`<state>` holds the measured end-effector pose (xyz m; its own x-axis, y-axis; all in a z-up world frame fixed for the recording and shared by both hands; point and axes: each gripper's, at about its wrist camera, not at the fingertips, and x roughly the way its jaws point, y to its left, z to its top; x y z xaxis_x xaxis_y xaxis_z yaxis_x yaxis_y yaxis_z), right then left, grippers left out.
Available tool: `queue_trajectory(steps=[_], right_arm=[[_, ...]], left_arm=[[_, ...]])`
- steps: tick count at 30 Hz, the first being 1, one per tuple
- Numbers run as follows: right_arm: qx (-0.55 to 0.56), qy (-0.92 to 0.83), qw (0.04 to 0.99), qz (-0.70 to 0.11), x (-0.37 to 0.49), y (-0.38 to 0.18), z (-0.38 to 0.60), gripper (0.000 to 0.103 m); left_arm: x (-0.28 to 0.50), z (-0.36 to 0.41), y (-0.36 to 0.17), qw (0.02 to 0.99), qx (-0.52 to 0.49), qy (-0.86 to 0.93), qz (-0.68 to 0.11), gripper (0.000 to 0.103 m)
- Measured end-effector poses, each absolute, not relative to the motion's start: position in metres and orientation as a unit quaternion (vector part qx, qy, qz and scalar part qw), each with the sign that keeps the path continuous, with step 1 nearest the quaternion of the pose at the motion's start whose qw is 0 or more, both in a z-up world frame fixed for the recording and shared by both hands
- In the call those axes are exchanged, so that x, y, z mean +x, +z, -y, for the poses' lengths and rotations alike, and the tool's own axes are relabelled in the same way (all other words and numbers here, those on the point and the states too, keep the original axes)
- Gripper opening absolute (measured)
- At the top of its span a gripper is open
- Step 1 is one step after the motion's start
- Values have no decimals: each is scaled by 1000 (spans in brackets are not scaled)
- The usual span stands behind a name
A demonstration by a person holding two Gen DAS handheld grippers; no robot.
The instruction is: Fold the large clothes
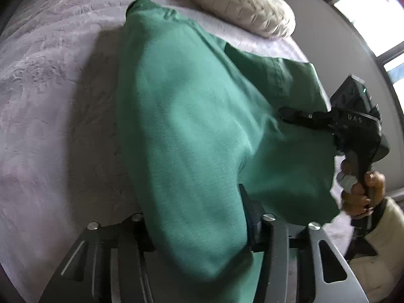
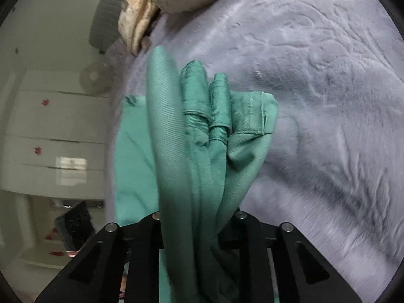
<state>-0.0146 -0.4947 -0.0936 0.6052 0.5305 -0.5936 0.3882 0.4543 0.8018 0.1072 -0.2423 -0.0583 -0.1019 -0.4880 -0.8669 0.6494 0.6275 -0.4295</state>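
A large green garment (image 1: 192, 116) hangs lifted over a lilac bedspread (image 1: 50, 101). In the left wrist view it drapes over and between my left gripper (image 1: 199, 227), which is shut on its cloth; the fingertips are hidden under the fabric. My right gripper (image 1: 290, 116) shows at the right in that view, held by a hand, its fingers closed on the garment's edge. In the right wrist view bunched folds and a hemmed edge of the garment (image 2: 202, 151) rise from between the right gripper (image 2: 199, 229), which is shut on them.
A cream quilted pillow (image 1: 240, 2) lies at the far edge of the bed. Another cream pillow and a beige cloth (image 2: 136, 25) sit at the bed's far end. White drawers (image 2: 55, 136) and a fan (image 2: 94, 77) stand beside the bed. A window (image 1: 373, 12) is at right.
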Motion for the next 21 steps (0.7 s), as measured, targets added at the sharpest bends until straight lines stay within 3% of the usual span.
queue_trajectory(steps=[13,21], right_arm=[[572,94,721,-381,-33,-29,425,19],[608,106,680,-396,-40,-37,325,19]], left_arm=[[105,175,12,657,65,-468,-588,48],[92,81,5,642,104,-448,-613,48]])
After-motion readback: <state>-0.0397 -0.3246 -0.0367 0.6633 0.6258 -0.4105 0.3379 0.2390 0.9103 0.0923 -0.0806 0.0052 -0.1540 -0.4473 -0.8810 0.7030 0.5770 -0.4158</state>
